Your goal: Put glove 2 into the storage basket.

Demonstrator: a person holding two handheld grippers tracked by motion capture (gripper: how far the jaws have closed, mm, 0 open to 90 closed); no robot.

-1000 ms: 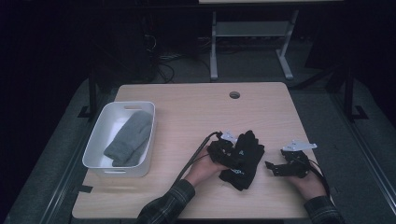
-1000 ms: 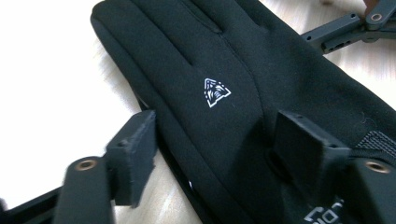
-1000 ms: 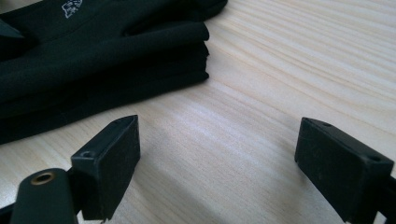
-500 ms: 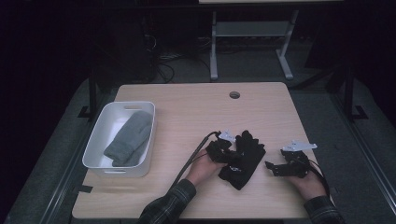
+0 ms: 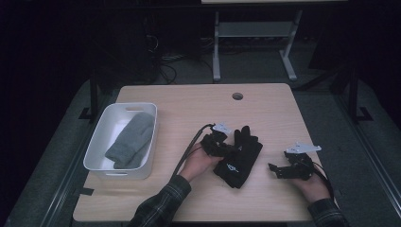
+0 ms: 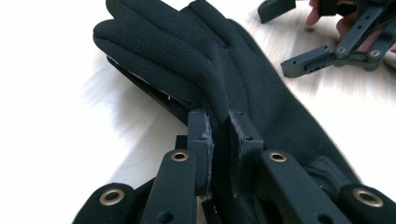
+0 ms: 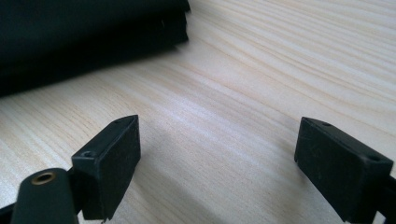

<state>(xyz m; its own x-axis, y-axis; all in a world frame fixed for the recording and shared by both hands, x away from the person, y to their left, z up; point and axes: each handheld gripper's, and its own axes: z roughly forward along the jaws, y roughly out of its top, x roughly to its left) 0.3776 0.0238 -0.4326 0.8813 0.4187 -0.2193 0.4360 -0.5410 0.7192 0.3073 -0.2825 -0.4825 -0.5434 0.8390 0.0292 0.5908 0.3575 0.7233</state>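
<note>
A black glove (image 5: 242,160) lies on the wooden table (image 5: 189,104) in front of the person, fingers pointing away. My left gripper (image 5: 226,147) has just been closing and is now shut on the glove's near edge; in the left gripper view the pads (image 6: 201,140) pinch a fold of the black glove (image 6: 187,46), which is raised a little off the wood. My right gripper (image 5: 275,169) rests on the table to the right of the glove, open with nothing between its jaws (image 7: 219,144). The glove's dark edge (image 7: 70,37) lies beyond it.
A white bin (image 5: 101,127) at the table's left holds a grey mitten (image 5: 132,139). A round cable hole (image 5: 237,96) sits near the far edge. My right gripper (image 6: 322,58) is also in the left gripper view, just past the glove.
The left gripper's jaws have closed on the glove and the hand has risen slightly with it. The right gripper has not moved.
</note>
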